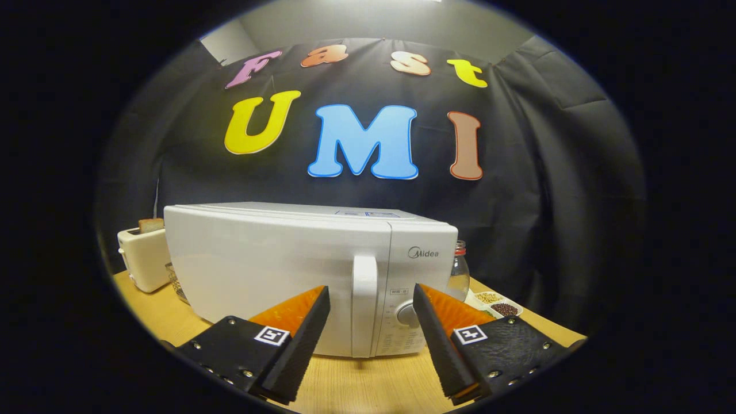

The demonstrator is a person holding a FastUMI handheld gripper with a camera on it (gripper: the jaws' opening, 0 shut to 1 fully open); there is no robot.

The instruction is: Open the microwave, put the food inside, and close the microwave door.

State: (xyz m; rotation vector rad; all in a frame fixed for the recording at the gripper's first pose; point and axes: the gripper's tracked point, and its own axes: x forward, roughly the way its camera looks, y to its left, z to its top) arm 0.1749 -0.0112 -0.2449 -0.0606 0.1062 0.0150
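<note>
A white microwave (310,276) stands on a light wooden table (356,385) with its door shut. Its vertical door handle (364,305) sits at the door's right edge, and right of it comes the control panel with a round knob (407,314) low down.

The gripper (371,305) faces the microwave front with its 2 fingers spread wide and nothing held between them. The handle shows in the gap between the fingertips, just ahead of them, and I cannot tell whether either tip touches it. The left finger (299,339) lies across the lower part of the door, while the right finger (443,339) overlaps the control panel beside the knob.

Behind the microwave on its left stands a cream toaster (144,259) with a slice of bread (150,225) sticking up from a slot. A wire basket (177,283) shows just between the toaster and the microwave. On the right, partly hidden behind the microwave, is a clear glass bottle (459,273), and near it a small white tray (498,303) holds 2 portions of beans, 1 pale and 1 dark. The tray is well apart from the fingers, beyond the right one.
</note>
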